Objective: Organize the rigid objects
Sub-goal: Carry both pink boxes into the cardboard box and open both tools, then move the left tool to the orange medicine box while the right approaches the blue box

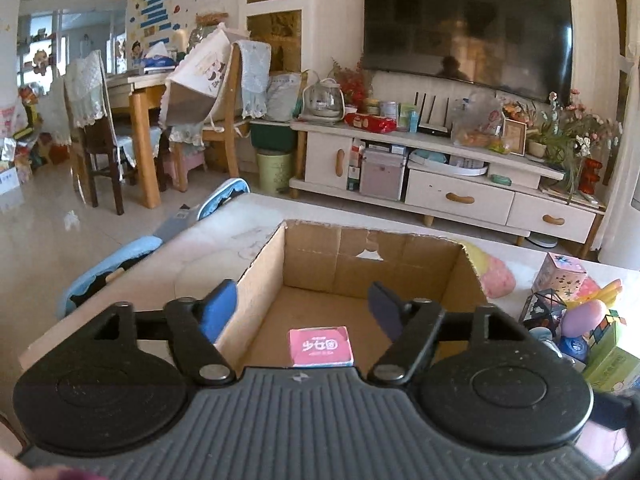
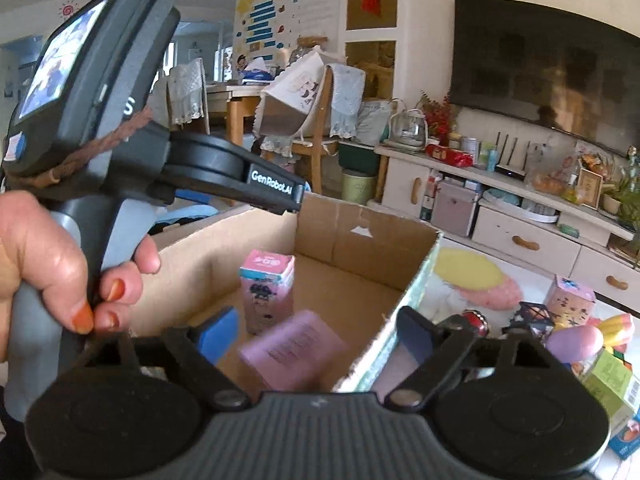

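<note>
An open cardboard box (image 1: 312, 252) stands on the table. A tall pink carton (image 1: 321, 347) stands upright inside it, also in the right wrist view (image 2: 267, 288). My left gripper (image 1: 302, 306) hangs open and empty over the box's near edge. My right gripper (image 2: 316, 334) is open over the box's right wall (image 2: 404, 304). A blurred pink flat box (image 2: 294, 350) lies below and between its fingers, apart from both pads. The left gripper's body (image 2: 120, 120) and the hand holding it fill the left of the right wrist view.
Right of the box lie a pink patterned carton (image 2: 570, 300), a black lantern-like frame (image 2: 534, 318), a purple egg (image 2: 574, 342), green boxes (image 2: 610, 380) and a red can (image 2: 474, 318). A pink-yellow plush (image 2: 478, 276) lies behind. A TV cabinet (image 1: 460, 176) and chairs stand beyond the table.
</note>
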`<action>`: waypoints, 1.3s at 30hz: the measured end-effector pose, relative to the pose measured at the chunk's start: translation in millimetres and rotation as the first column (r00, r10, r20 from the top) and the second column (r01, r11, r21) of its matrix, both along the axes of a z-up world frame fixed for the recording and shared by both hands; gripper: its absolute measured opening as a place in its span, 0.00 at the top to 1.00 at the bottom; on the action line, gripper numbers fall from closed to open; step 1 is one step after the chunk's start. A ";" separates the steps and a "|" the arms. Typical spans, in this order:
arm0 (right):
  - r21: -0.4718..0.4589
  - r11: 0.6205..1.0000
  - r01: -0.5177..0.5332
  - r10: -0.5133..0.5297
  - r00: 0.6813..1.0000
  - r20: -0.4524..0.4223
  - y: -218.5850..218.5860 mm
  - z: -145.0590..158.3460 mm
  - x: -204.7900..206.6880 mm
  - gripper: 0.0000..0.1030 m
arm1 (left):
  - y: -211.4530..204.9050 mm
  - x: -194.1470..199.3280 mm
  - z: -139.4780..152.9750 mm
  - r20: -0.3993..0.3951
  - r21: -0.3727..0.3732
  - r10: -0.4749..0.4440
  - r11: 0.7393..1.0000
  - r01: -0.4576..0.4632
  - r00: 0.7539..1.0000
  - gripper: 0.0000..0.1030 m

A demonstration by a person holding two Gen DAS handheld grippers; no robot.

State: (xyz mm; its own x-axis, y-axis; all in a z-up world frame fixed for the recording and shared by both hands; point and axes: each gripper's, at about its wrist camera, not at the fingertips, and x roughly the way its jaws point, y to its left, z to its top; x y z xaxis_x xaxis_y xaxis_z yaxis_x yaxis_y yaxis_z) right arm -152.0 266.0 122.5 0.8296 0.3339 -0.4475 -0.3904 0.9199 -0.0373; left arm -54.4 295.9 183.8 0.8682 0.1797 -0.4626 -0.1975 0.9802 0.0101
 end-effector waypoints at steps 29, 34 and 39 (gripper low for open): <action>0.019 0.958 0.285 -0.285 0.953 0.100 -82.2 -6.8 -25.8 0.02 | 1.1 -14.2 -6.5 -0.018 0.035 -0.177 0.983 0.178 0.984 0.00; 0.009 0.952 0.305 -0.304 0.946 0.112 -93.1 -10.7 -29.8 0.02 | 0.9 -18.0 -7.5 -0.018 0.021 -0.212 0.977 0.212 0.977 0.00; 0.007 0.947 0.322 -0.321 0.941 0.110 -106.4 -14.8 -32.9 0.02 | -1.0 -17.7 -9.0 -0.030 -0.002 -0.244 0.970 0.244 0.969 0.00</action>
